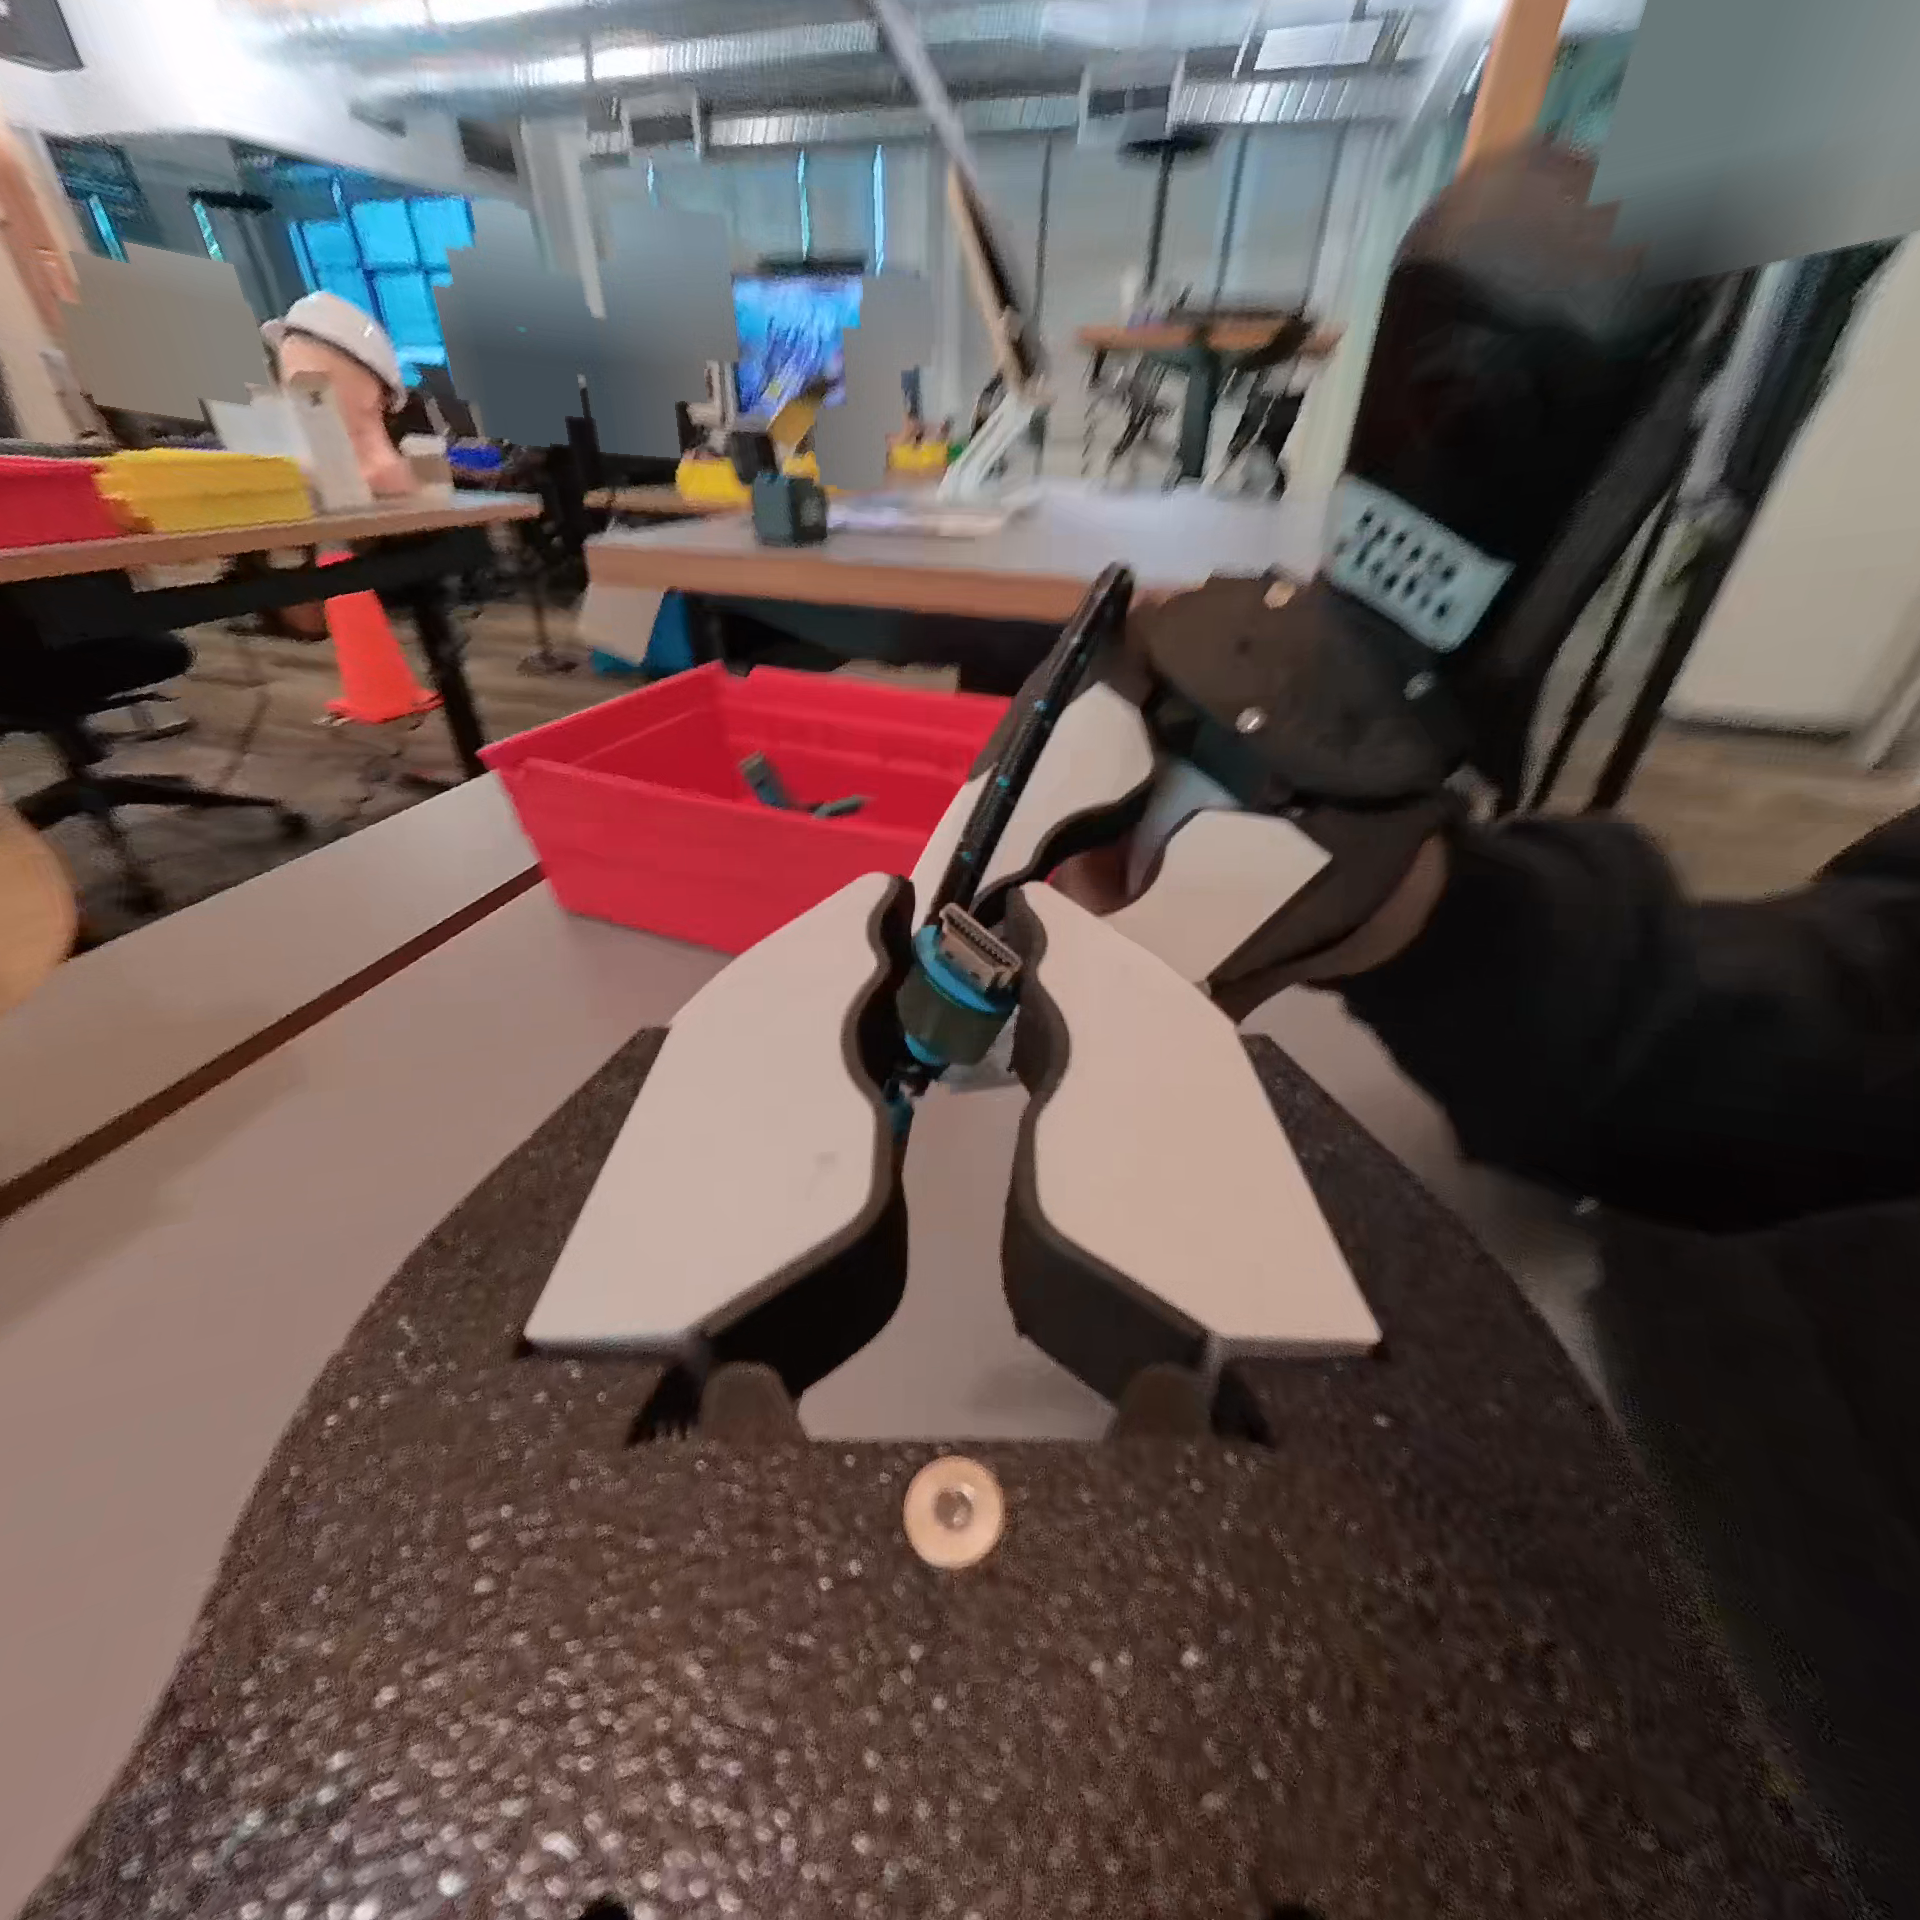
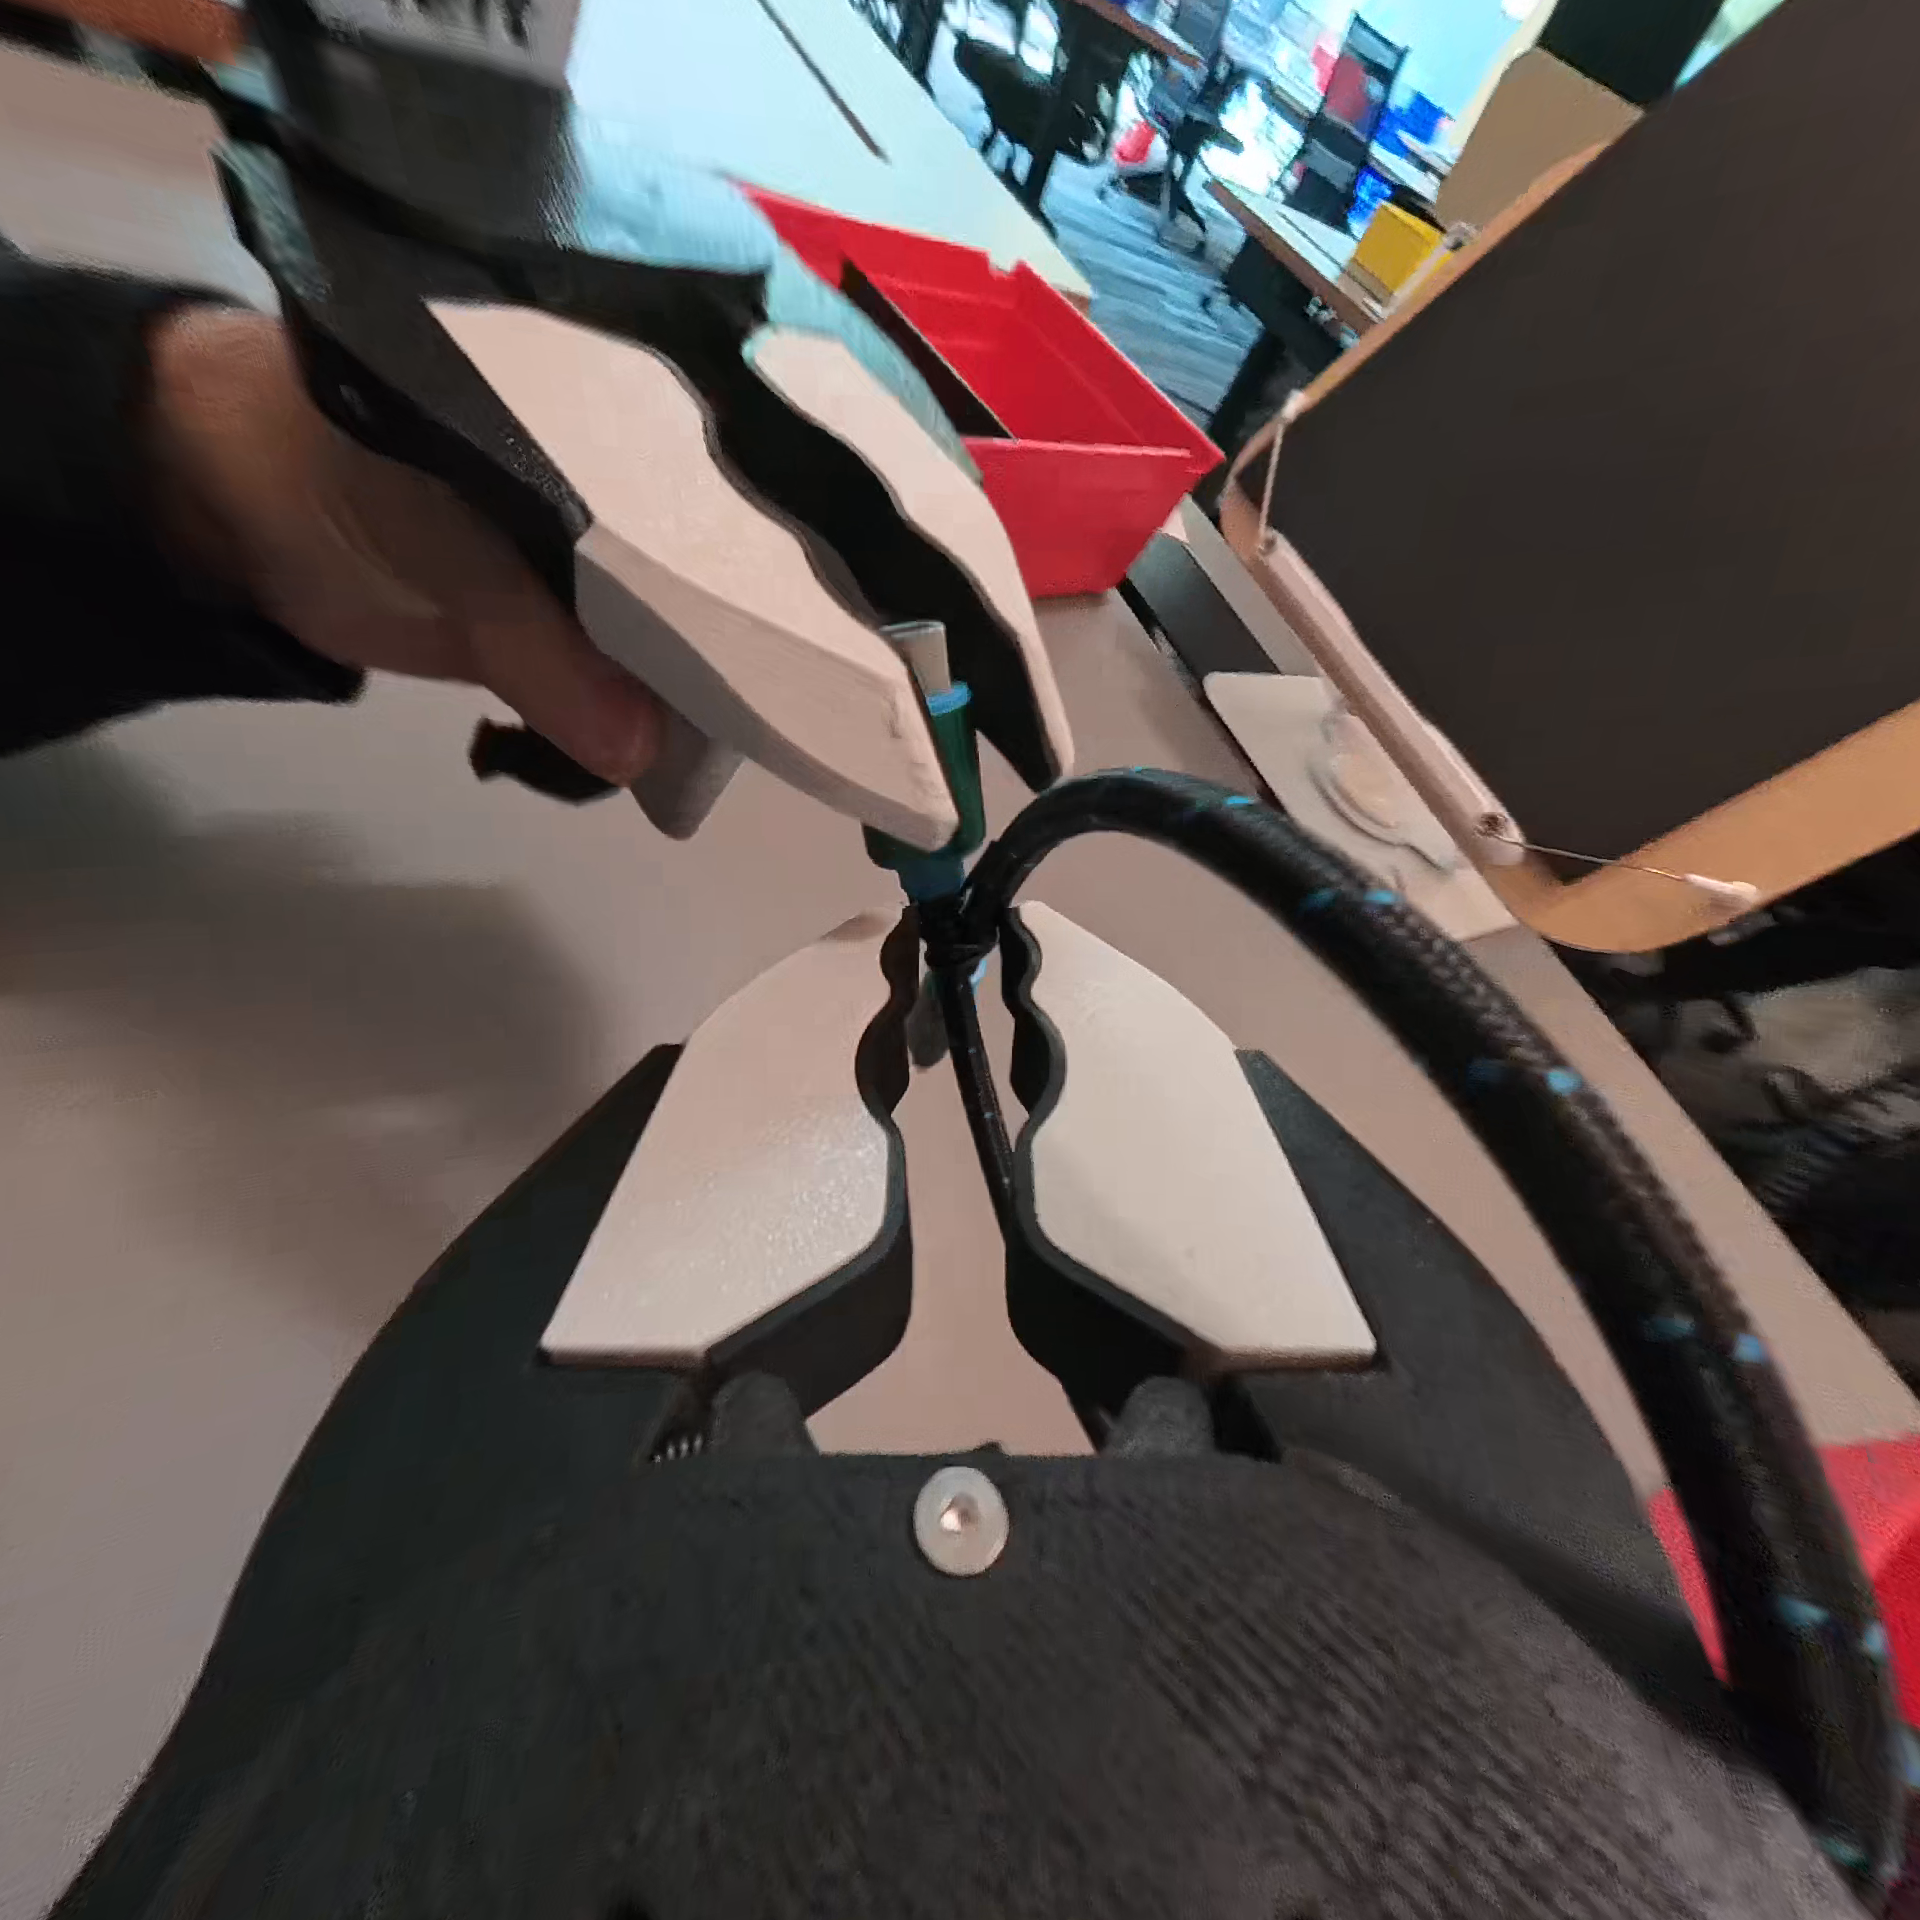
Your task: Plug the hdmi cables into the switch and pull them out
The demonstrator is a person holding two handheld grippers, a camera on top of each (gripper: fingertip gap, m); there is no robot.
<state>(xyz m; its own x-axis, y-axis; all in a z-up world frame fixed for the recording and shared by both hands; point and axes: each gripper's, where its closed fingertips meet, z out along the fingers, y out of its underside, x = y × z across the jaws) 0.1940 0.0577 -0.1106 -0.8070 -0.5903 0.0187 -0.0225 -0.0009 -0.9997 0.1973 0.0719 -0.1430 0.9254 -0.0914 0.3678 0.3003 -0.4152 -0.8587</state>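
Observation:
My left gripper (image 1: pixel 956 914) is shut on the teal and grey HDMI plug (image 1: pixel 961 977), whose metal end points away from the camera. The plug's black braided cable (image 1: pixel 1023 748) runs up between the fingers of my right gripper (image 1: pixel 997 852), just beyond. In the right wrist view, my right gripper (image 2: pixel 948 930) is shut on the cable (image 2: pixel 1558 1091) right behind the plug (image 2: pixel 940 727). The cable loops away to the right. The left gripper (image 2: pixel 977 790) comes in from the upper left, tip to tip with the right. No switch is in view.
A red bin (image 1: pixel 644 821) stands on the grey table (image 1: pixel 260 1195) just beyond the grippers, with small dark items inside; it also shows in the right wrist view (image 2: pixel 1081 499). A dark panel with a tan rim (image 2: pixel 1558 416) stands at the right. Other desks, chairs and an orange cone (image 1: pixel 369 665) lie farther off.

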